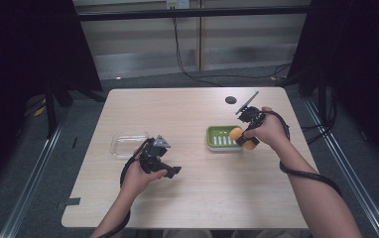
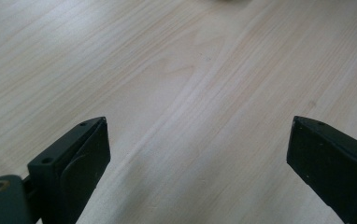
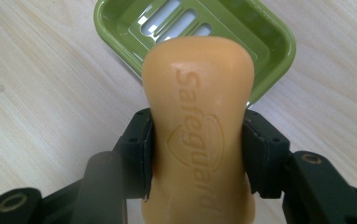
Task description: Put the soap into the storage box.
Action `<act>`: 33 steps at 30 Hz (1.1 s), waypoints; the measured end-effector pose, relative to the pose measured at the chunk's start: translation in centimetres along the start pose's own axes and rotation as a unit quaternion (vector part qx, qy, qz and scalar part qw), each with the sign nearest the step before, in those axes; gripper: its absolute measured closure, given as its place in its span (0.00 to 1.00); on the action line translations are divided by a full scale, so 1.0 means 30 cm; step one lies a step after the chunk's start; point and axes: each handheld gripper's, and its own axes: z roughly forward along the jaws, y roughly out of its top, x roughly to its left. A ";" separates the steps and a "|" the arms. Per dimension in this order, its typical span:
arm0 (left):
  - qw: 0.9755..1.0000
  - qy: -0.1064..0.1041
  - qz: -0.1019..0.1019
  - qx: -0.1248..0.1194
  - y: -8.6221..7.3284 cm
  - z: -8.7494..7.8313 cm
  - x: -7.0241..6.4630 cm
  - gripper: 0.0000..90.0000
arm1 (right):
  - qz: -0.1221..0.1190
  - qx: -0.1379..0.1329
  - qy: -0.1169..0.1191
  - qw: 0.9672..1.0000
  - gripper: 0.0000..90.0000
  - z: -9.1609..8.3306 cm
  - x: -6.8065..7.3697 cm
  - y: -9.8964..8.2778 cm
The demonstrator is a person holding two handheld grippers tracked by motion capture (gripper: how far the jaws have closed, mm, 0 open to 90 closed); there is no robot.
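Orange soap bar [image 3: 197, 121] clamped across its waist in the right claw [image 1: 243, 138], pads pressing both narrow flanks so the bar bulges above them; embossed lettering runs along the long axis, which points away from the claw toward the green soap dish [image 3: 265, 42]; held just at the near right edge of that dish [image 1: 217, 130], slightly above it by the look of the right gripper view, with the far end of the bar overlapping the dish rim; slotted floor of the dish bare, so probably a matter of carrying the bar forward over the rim and lowering it with the long axis matched to the long side of the dish; right hand plainly the nearer one, left well apart. Left claw [image 2: 197, 154] standing wide apart over bare wood, nothing between the jaws; seen from above resting low at the left [image 1: 161, 166], just beside a clear shallow tray [image 1: 123, 141]. Worktop [image 1: 197, 198] of pale wood grain, matte, with rounded corners; small dark round disc [image 1: 230, 99] near the far edge behind the dish. Around it grey floor, black curtains at both sides, cables trailing down a pale back wall.
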 end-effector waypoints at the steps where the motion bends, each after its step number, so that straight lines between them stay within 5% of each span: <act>1: 1.000 0.005 0.001 0.002 0.001 -0.002 -0.001 0.07 | 0.001 0.000 0.001 1.000 0.56 0.001 0.001 0.002; 33: 1.000 0.003 -0.001 0.002 -0.003 0.010 -0.008 0.07 | -0.018 0.003 0.007 1.000 0.56 0.016 -0.006 0.036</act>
